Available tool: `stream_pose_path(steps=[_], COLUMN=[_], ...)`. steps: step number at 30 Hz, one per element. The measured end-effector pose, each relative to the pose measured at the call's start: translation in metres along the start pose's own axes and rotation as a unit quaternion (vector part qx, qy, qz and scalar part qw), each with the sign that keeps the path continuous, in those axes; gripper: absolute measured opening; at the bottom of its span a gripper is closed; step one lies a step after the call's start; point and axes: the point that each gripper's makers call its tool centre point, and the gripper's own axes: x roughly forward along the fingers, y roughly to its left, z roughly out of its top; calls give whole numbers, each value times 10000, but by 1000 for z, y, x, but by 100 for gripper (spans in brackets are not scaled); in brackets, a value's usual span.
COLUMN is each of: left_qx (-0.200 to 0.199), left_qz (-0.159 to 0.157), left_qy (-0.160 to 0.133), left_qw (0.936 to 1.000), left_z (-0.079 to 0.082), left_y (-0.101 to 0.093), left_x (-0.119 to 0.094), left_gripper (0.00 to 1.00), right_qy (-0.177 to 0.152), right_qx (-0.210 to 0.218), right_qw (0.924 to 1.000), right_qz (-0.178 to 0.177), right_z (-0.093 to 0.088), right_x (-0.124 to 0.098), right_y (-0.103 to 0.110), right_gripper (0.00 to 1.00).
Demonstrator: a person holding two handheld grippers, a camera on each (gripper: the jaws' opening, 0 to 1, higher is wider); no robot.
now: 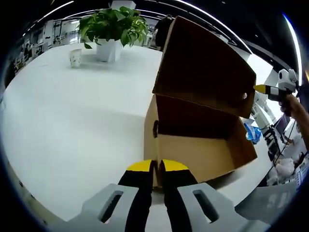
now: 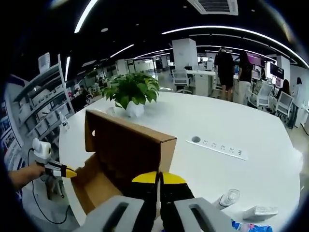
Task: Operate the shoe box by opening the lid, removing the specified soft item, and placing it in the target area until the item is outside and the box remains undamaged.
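Bright overhead strip lighting (image 2: pixel 231 30) (fisheye-bent), soft shadows, blurred edges.

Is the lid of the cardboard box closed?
No, the lid of the shoe box is lifted up, so you can see the inside of the box.

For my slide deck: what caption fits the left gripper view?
Left gripper shut on the cardboard shoe box wall, lid raised, on a white table.

The left gripper (image 1: pixel 155 169) has two black jaws with yellow tips, set in pale grey holders with long slots. The right gripper (image 2: pixel 159 181) looks the same: black jaws, yellow tips, grey holders. Seen from the side, each has a white round-topped part above a thin yellow-tipped point.
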Motion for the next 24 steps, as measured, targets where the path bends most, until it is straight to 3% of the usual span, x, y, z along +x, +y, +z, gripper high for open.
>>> stream_pose_path(steps=[24], left_qx=[-13], left_qz=[-117], left_qy=[-51], left_qw=[9999], left_z=[1], left_y=[0], left_x=[0], left_gripper=[5], right_qy=[-355], right_qx=[112], right_qw=[9993], right_qz=[22], right_z=[-17], right_x=[-17], right_y=[14], right_gripper=[0])
